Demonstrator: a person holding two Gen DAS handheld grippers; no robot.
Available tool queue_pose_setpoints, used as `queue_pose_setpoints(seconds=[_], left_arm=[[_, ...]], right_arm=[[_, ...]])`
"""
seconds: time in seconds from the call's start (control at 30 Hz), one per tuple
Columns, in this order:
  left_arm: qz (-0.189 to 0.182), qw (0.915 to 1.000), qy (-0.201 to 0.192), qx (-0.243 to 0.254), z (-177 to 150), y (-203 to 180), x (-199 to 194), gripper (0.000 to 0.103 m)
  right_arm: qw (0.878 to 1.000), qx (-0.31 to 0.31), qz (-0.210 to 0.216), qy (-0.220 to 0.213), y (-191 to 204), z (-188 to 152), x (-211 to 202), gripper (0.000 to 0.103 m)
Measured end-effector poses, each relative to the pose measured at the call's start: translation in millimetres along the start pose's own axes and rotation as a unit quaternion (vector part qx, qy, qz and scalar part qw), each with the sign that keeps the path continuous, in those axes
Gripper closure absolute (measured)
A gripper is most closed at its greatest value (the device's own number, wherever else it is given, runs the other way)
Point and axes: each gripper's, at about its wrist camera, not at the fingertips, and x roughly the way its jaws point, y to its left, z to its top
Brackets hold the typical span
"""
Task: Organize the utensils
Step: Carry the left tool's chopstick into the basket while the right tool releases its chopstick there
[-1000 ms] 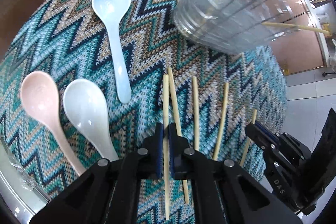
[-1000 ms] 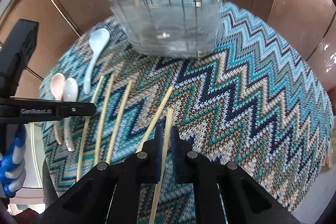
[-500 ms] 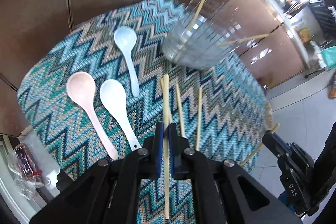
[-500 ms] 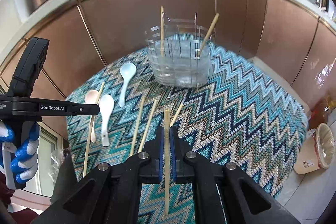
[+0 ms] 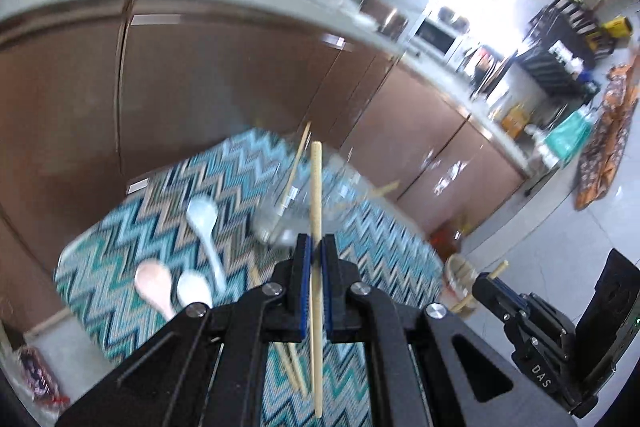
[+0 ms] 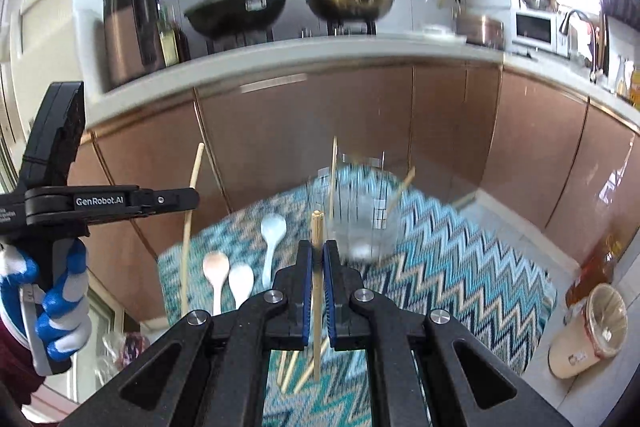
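My left gripper (image 5: pixel 316 247) is shut on a wooden chopstick (image 5: pixel 316 195) and holds it high above the zigzag mat (image 5: pixel 132 267). My right gripper (image 6: pixel 317 253) is shut on another chopstick (image 6: pixel 317 227), also lifted. A clear slotted holder (image 6: pixel 362 223) stands at the mat's far side with two chopsticks in it. A pale blue spoon (image 6: pixel 273 231), a pink spoon (image 6: pixel 216 267) and a white spoon (image 6: pixel 241 281) lie on the mat's left. Loose chopsticks (image 6: pixel 294 367) lie on the mat under the right gripper.
Brown cabinets (image 6: pixel 320 131) under a white counter stand behind the table. A small bin (image 6: pixel 590 331) and a bottle (image 6: pixel 596 267) are on the floor to the right. The left gripper shows in the right wrist view (image 6: pixel 176 199).
Both grippers have risen well above the mat, each with its chopstick, so the table and holder look smaller and farther.
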Motion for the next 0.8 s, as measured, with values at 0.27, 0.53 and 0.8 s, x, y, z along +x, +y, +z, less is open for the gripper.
queue_pose_setpoints(seconds=[0.27,0.53,0.8], left_arm=[[-0.006,0.9934,-0.113,0.018,63.7,-23.6,21.5,0.099],[0.030,0.9811,-0.187,0.039,98.3,-29.3,96.7,0.099],[0.060,0.9781,-0.189,0.063,89.9,-19.2,166.4,0.098]], right_arm=[[0.995,0.005,0.009,-0.097,-25.0,67.0,10.4,0.097],[0.990,-0.004,-0.017,-0.139,-51.4,95.7,70.6,0.097],[0.993,0.011,-0.021,-0.113,-80.3,73.5,140.6,0.097]])
